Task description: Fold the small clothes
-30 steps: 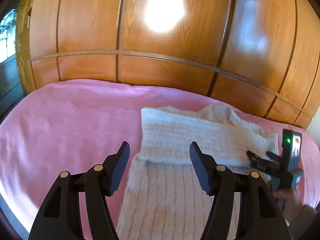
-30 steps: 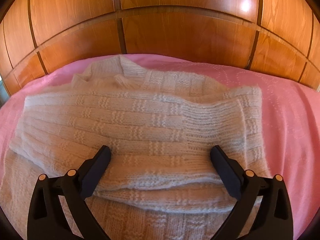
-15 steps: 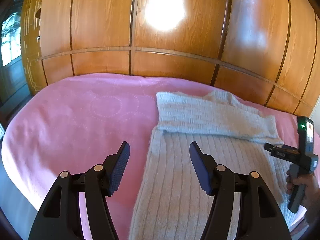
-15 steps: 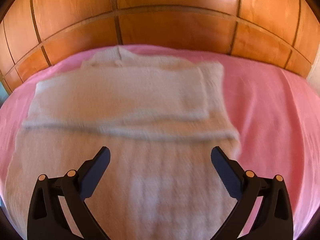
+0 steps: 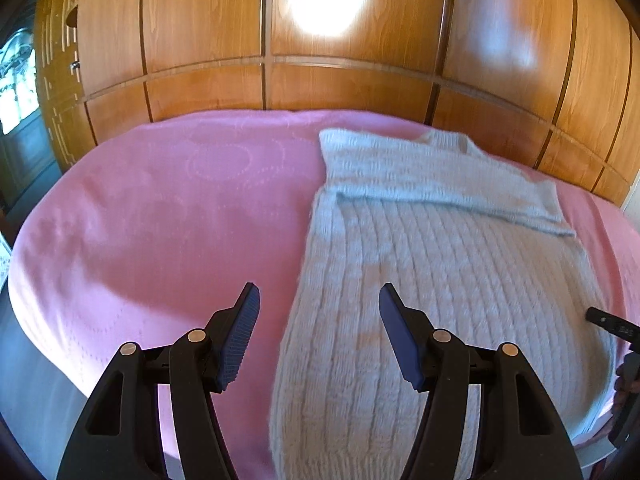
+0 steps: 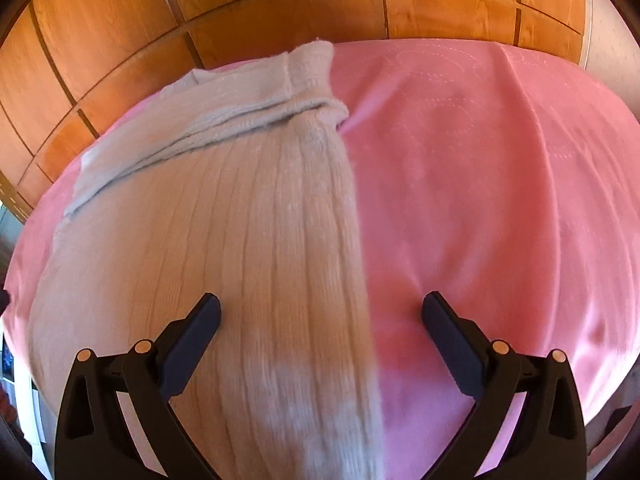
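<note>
A cream knitted sweater (image 5: 440,280) lies flat on the pink bedspread (image 5: 160,220), its sleeves folded across the upper part as a band (image 5: 420,176). My left gripper (image 5: 318,332) is open and empty, hovering above the sweater's lower left edge. My right gripper (image 6: 320,340) is open and empty above the sweater's lower right edge (image 6: 360,320). The sweater (image 6: 220,240) fills the left half of the right wrist view, with the folded sleeves (image 6: 224,116) at its far end. The right gripper's tip (image 5: 608,322) shows at the right edge of the left wrist view.
A glossy wooden wardrobe wall (image 5: 360,60) stands behind the bed and also shows in the right wrist view (image 6: 120,40). Bare pink bedspread (image 6: 500,180) lies right of the sweater. The bed's near edge (image 5: 48,344) drops off at lower left.
Both grippers have pulled back from the folded sleeves toward the sweater's hem. The left one has shifted to its left edge, the right one to its right edge. Both stayed open.
</note>
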